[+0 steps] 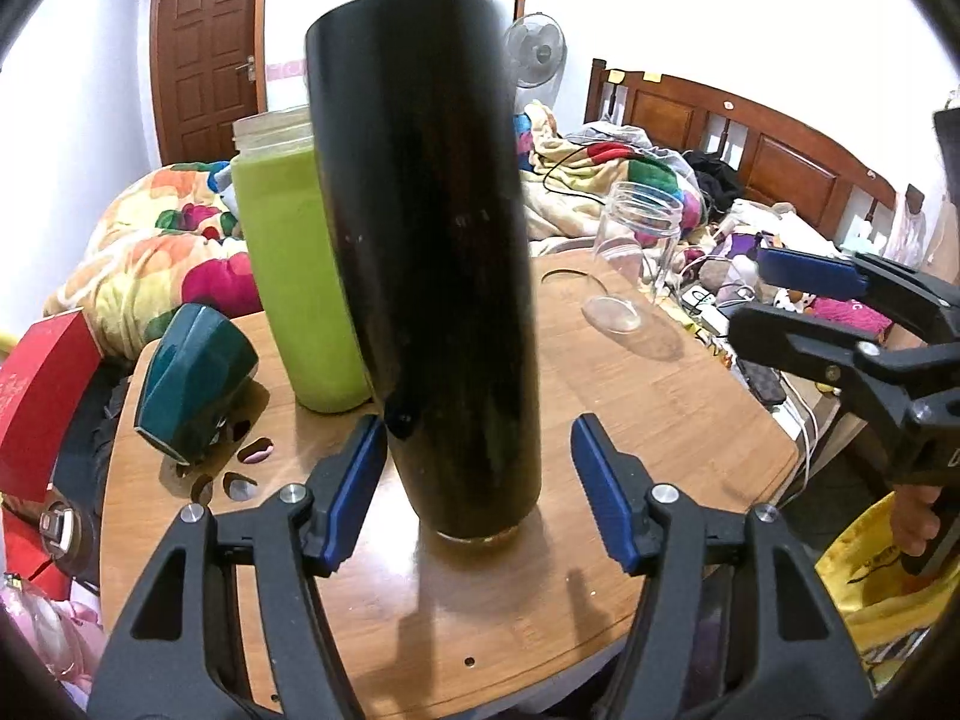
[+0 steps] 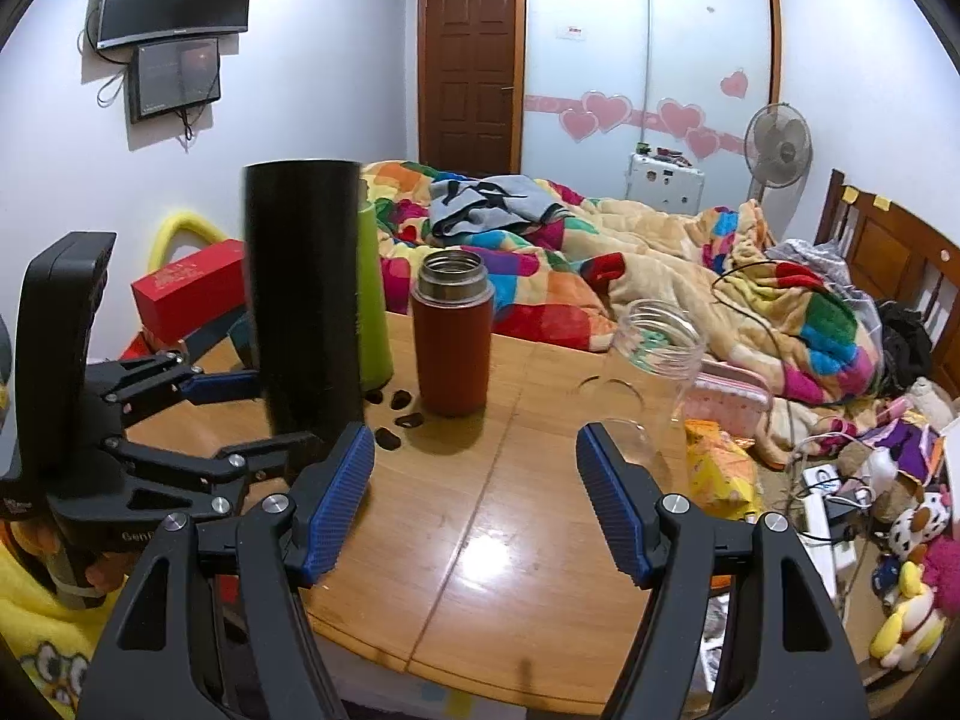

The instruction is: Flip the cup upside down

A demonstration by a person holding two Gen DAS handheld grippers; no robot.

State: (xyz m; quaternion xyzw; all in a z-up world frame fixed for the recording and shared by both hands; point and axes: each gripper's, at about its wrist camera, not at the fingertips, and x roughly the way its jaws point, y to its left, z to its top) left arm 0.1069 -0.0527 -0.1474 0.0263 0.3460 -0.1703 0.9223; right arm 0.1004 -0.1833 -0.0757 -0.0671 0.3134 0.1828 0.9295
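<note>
White-walled bedroom: brown door (image 2: 468,66), unmade bed (image 2: 660,276) (wooden headboard (image 2: 894,258)).

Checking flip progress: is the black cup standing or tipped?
Standing, leaning slightly: the black cup rests on the table between the open left tool's fingers, ungripped.
</note>
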